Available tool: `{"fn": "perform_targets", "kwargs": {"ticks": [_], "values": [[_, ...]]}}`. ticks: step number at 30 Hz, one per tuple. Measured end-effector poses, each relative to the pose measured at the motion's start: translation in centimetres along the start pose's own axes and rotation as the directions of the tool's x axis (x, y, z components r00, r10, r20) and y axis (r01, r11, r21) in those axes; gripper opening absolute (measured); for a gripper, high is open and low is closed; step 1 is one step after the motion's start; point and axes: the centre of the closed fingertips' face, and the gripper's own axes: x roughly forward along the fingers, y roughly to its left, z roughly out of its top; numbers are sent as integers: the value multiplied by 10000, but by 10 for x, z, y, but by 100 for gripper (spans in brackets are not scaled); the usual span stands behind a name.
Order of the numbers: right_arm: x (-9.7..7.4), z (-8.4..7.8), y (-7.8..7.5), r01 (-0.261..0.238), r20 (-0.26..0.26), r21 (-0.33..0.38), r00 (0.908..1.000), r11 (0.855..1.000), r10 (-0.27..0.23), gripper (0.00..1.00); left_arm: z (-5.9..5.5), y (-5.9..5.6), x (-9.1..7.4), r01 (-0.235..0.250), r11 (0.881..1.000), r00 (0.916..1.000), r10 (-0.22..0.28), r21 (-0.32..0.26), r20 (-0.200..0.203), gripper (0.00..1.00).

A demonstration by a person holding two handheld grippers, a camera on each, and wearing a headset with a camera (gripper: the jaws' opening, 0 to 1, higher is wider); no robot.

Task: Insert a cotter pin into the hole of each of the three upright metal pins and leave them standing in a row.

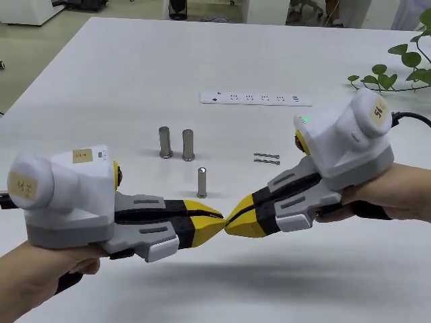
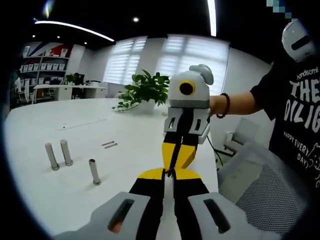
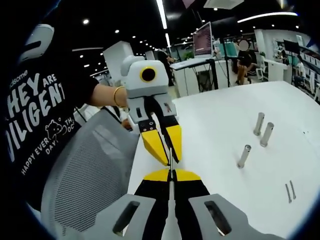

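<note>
Left hand-held gripper point(image 1: 217, 221) and right hand-held gripper point(image 1: 232, 219) are closed empty; the thin, light, likely slippery cotter pins point(image 1: 267, 158) suit gripping mid-shank.

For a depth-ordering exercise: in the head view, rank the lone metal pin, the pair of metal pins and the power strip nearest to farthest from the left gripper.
1. Lone metal pin, just beyond the left gripper.
2. Pair of metal pins, farther back, leftward.
3. Power strip, far side.
</note>
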Motion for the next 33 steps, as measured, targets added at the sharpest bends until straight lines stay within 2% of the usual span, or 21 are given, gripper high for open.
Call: {"fn": "perform_targets", "kwargs": {"ticks": [4,6,12,16,18,20,21,25,26,29,30,32,33], "values": [[-2,1,-6,239,16,-108,9997,9997,-239,0,0,7,1,-547,9964,9984,554,650,-80,8],[-4,2,-10,422,-21,-228,9991,9989,-423,0,2,12,1,-795,9942,9968,791,728,84,16],[-11,-3,-24,1028,-725,-804,9914,9914,-1087,0,3,21,1,-1309,9859,9914,1299,1041,166,27],[-16,-8,-36,1390,-1200,-1121,9810,9839,-1523,0,-2,32,0,-1937,9733,9809,1942,1233,76,29],[-19,-12,-42,1574,-1472,-956,9743,9829,-1703,0,0,40,-1,-2414,9634,9704,2395,1166,302,31],[-20,-15,-47,1698,-1740,-1070,9669,9797,-1865,0,-2,46,-3,-2734,9547,9619,2715,1174,322,32],[-22,-20,-51,1837,-2126,-1116,9556,9766,-2040,0,-3,48,-4,-2874,9504,9578,2855,1186,329,32],[-24,-24,-60,2037,-2582,-1171,9388,9720,-2278,0,-5,56,-5,-3330,9345,9429,3315,1259,336,31],[-26,-26,-65,2101,-2743,-1304,9315,9689,-2389,0,-6,61,-6,-3572,9250,9338,3567,1296,277,32],[-26,-27,-70,2156,-3028,-1418,9198,9661,-2497,0,-9,70,-6,-3983,9082,9166,3993,1284,190,32],[-27,-27,-73,2194,-3208,-1587,9106,9626,-2604,0,-11,73,-7,-4173,8997,9078,4191,1277,139,32],[-27,-27,-77,2196,-3448,-1766,8992,9595,-2693,0,-16,81,-8,-4532,8815,8890,4578,1328,-48,31],[-27,-27,-79,2203,-3518,-1890,8946,9569,-2754,0,-17,82,-7,-4601,8785,8856,4644,1288,-41,31]]}}
